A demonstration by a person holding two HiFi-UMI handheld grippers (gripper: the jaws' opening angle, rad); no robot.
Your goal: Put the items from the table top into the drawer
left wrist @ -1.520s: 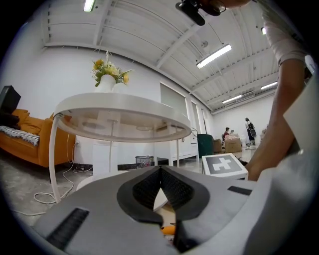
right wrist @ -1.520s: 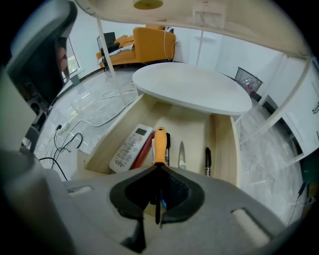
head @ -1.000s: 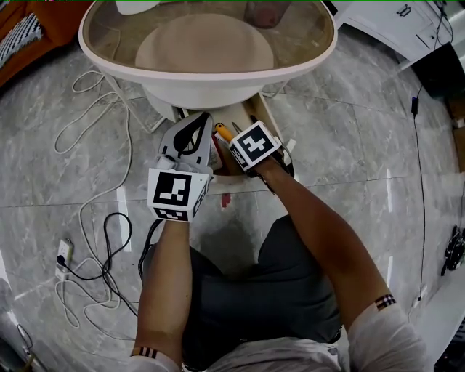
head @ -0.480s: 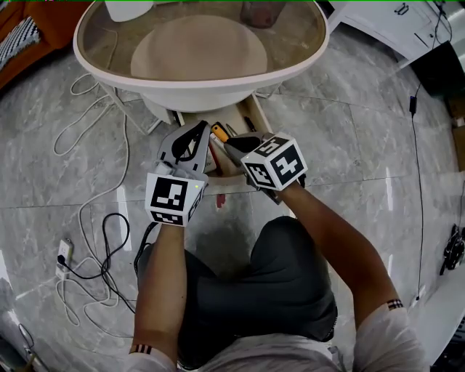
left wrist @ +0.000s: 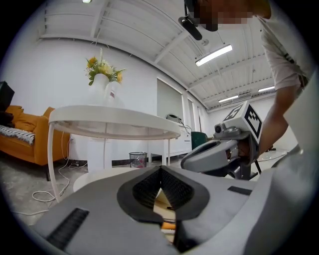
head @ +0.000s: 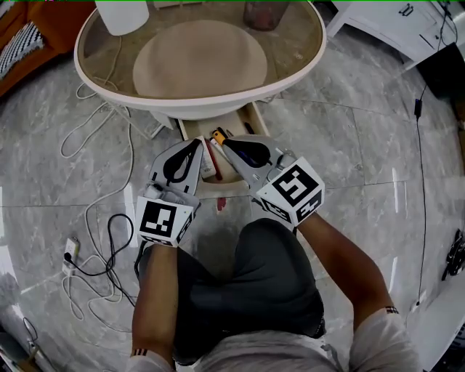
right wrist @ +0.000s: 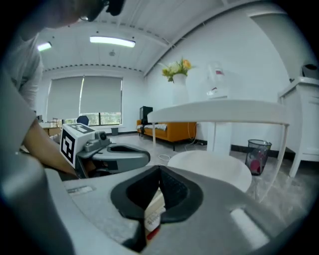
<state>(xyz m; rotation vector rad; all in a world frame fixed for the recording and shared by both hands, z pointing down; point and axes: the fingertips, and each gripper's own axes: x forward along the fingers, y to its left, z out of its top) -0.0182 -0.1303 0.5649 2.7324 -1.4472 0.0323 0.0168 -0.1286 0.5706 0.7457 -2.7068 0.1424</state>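
Beneath round table [head: 195,107], grey marble floor [head: 356,152]

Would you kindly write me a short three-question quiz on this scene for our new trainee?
1. True or false: the drawer under the table stands open.
2. What stands on the table top? A) a white container B) a laptop C) a shoe
3. Fill in: the left gripper and right gripper both have their jaws ____.
Key: 1 true; 2 A; 3 shut.
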